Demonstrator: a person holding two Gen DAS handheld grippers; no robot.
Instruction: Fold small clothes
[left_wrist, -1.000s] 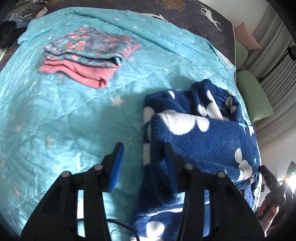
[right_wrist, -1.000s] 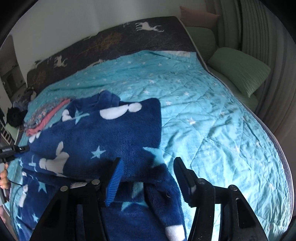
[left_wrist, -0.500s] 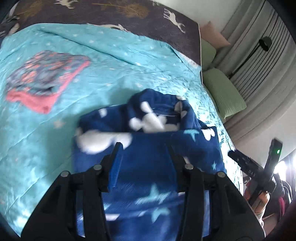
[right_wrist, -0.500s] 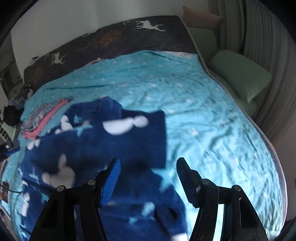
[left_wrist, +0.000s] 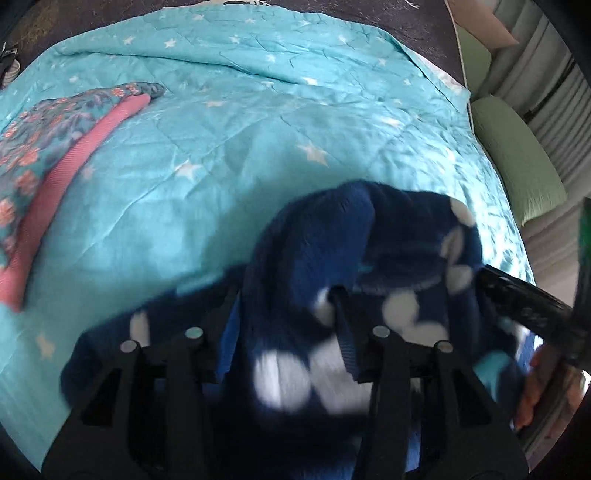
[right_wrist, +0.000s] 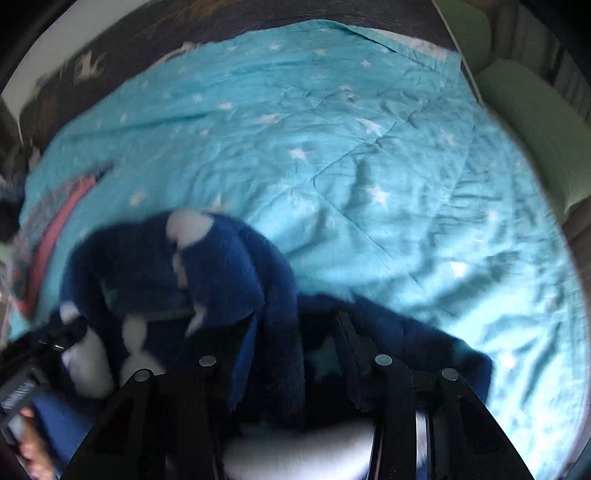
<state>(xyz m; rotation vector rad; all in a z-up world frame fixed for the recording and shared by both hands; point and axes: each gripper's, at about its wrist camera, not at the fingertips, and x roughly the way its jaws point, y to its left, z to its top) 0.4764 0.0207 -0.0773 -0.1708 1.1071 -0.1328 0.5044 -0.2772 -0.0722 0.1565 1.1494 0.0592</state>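
Fleece (left_wrist: 332, 258), navy with white patches, lies bunched on the near part of the turquoise quilt (left_wrist: 229, 155), right under both claws and pushed up into a hump just ahead of them. In the left wrist view the left claw (left_wrist: 286, 325) has its fingers spread, with a thick ridge of the cloth standing between the blue pads; I cannot tell whether they pinch it. In the right wrist view the right claw (right_wrist: 295, 354) looks the same: fingers apart, a fold of fleece (right_wrist: 221, 273) rising between them, grip uncertain because of blur. The bundle's long side runs across from one claw to the other, so each holds an end of the near edge. The fold probably goes away from the person, toward the open quilt. A folded stack (left_wrist: 40, 155) sits well apart to the left.
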